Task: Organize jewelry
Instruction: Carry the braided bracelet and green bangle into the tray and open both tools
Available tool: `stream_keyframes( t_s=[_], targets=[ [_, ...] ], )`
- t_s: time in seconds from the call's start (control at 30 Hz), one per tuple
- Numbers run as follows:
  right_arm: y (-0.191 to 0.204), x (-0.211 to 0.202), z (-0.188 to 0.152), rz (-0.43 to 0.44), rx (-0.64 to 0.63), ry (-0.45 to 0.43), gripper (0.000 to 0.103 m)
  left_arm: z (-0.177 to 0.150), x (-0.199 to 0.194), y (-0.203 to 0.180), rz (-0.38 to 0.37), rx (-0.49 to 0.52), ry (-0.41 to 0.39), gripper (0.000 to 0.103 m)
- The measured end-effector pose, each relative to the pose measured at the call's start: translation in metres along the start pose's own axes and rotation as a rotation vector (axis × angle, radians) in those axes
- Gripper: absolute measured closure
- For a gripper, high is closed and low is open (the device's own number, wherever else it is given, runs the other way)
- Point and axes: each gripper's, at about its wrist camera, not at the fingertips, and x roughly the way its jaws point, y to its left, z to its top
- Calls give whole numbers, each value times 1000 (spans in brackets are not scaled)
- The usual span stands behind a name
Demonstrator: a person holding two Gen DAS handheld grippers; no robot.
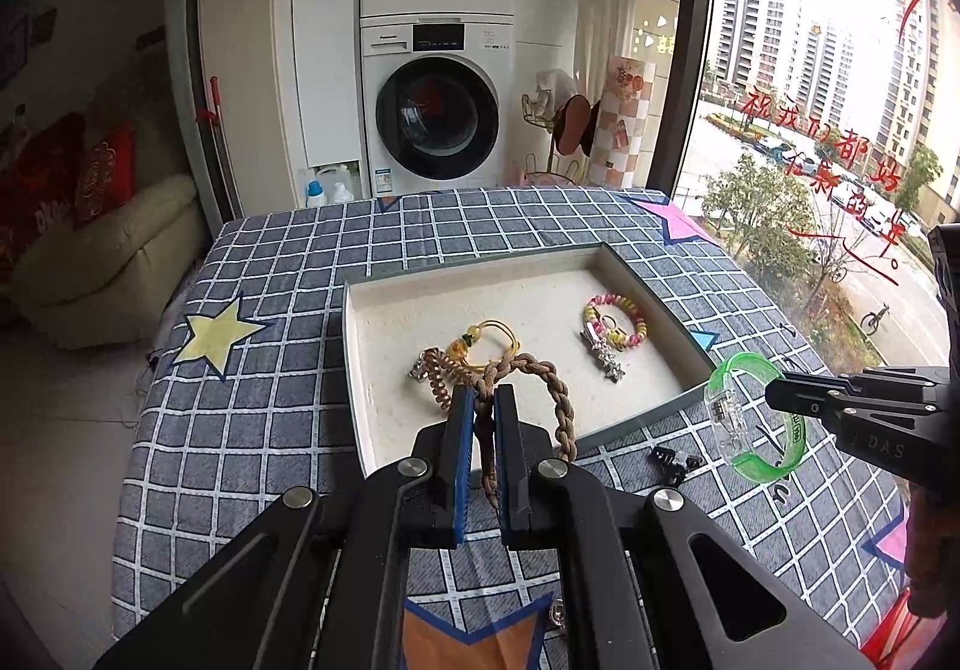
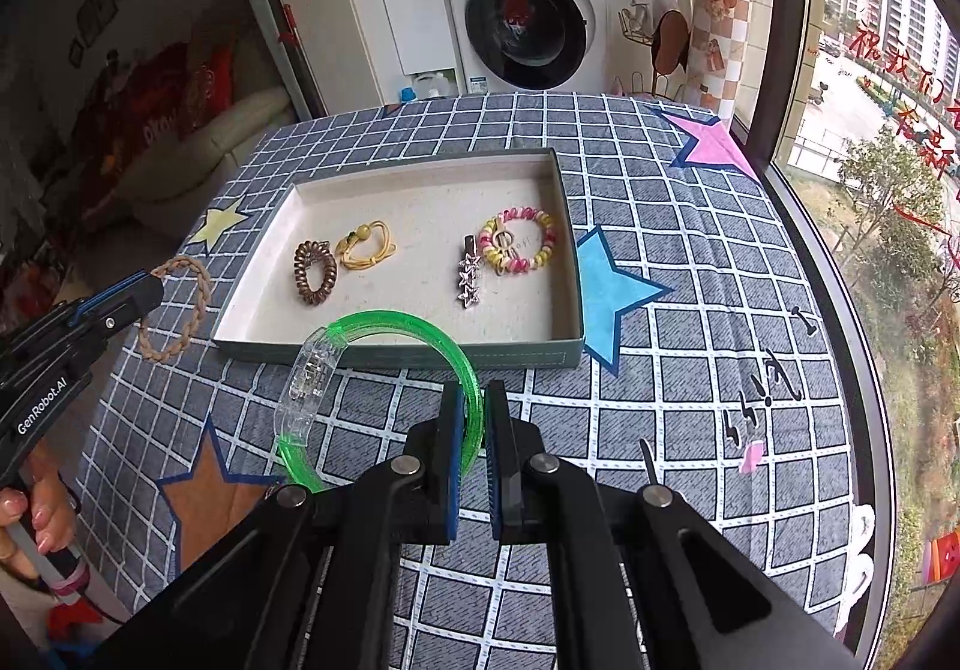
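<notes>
My left gripper [image 1: 485, 400] is shut on a brown braided hair tie [image 1: 555, 400] and holds it above the near left edge of the shallow tray [image 1: 648, 418]; it also shows in the right wrist view [image 2: 180, 310]. My right gripper [image 2: 477, 400] is shut on a green translucent bracelet [image 2: 384, 325], held above the cloth in front of the tray [image 2: 540, 355]; the bracelet shows in the left wrist view [image 1: 750, 418]. In the tray lie a brown coil tie [image 2: 315, 271], a yellow tie [image 2: 366, 244], a star clip [image 2: 468, 274] and a pink-yellow coil tie [image 2: 522, 241].
The table has a grey checked cloth [image 2: 690, 280] with coloured stars. A small black clip [image 1: 672, 463] lies on the cloth in front of the tray. A washing machine [image 2: 522, 10] stands behind the table, a window [image 2: 888, 130] at the right, a sofa [image 1: 102, 256] at the left.
</notes>
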Motion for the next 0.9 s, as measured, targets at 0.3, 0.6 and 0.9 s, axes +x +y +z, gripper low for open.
stream_keyframes(
  t_s=[0.3, 0.6, 0.9],
  targets=[
    [-12, 21, 47, -19, 39, -11, 96, 34, 30, 15, 37, -30, -15, 84],
    [-12, 68, 77, -47, 44, 5, 96, 35, 97, 26, 64, -79, 62, 84],
    [-15, 123, 88, -54, 70, 46, 96, 28, 151, 30, 94, -87, 108, 84]
  ],
)
